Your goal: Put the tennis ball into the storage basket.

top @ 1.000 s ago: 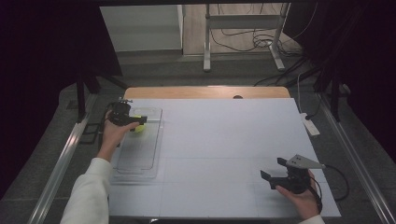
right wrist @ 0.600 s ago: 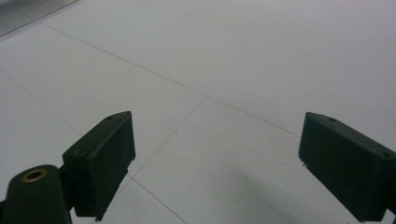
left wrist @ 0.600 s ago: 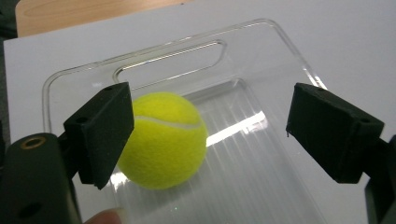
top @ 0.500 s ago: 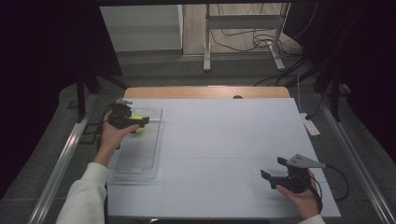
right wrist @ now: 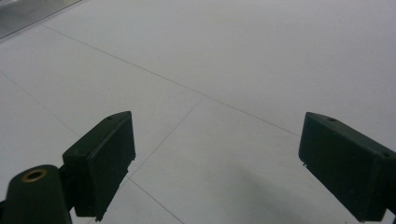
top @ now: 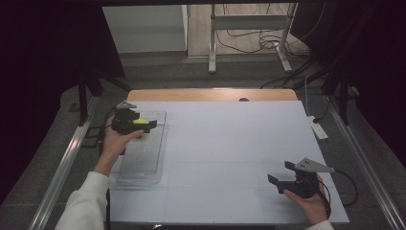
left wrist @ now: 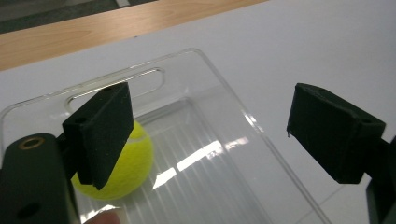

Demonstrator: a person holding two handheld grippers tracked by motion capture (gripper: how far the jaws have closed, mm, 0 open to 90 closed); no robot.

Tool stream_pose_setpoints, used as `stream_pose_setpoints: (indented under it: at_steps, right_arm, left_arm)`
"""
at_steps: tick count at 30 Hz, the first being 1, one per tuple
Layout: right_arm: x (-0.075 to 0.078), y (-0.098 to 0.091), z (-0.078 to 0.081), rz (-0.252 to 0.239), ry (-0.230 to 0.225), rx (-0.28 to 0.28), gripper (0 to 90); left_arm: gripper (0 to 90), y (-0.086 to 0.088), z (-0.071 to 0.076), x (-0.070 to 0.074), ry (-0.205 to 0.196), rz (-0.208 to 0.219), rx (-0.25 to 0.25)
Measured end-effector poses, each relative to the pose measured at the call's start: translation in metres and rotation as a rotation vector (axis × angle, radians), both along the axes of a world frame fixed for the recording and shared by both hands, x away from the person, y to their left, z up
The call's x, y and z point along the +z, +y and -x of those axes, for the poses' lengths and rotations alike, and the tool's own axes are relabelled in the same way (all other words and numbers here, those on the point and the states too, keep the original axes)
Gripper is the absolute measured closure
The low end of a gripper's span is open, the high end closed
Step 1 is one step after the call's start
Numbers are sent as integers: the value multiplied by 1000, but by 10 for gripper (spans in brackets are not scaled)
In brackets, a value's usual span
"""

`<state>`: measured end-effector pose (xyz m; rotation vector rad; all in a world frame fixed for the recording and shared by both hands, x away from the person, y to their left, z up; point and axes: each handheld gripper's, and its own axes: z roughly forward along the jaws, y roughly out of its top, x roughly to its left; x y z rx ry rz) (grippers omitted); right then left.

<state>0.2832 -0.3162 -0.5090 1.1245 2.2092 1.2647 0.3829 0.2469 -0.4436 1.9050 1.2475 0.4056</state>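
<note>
One tennis ball [left wrist: 122, 164] lies loose in your clear tray [left wrist: 261, 135], lower left; both grippers spread empty. Lifting carelessly, your left gripper [left wrist: 210, 135] could clip the rim.

- No text, label, brand, number or sign can be read in any view.
- The tennis ball [left wrist: 122, 163] shows a white seam, with no legible print.
</note>
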Motion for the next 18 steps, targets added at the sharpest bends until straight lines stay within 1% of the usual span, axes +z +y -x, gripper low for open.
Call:
stream_pose_setpoints:
  at_steps: [3, 8, 12, 13, 14, 15, 18]
  right_arm:
    - [0, 0, 0, -2, 0, 2, 108]
    - [0, -1, 3, -1, -2, 0, 108]
    - [0, -2, 3, -2, 0, -1, 108]
    - [0, -2, 3, -2, 0, -1, 108]
    - [0, -2, 3, -2, 0, 0, 108]
    - [0, -2, 4, -2, 0, 1, 108]
    - [1, -3, 4, -1, -1, -3, 108]
  left_arm:
    - [148, -2, 4, 2, -5, 5, -13]
    - [148, -6, 12, 5, -24, 28, -37]
    - [147, -8, 18, 6, -34, 33, -50]
    - [147, -9, 20, 7, -38, 35, -56]
    - [146, -10, 25, 7, -44, 45, -63]
    - [146, -10, 25, 7, -44, 45, -63]
    - [145, -13, 35, 5, -53, 56, -81]
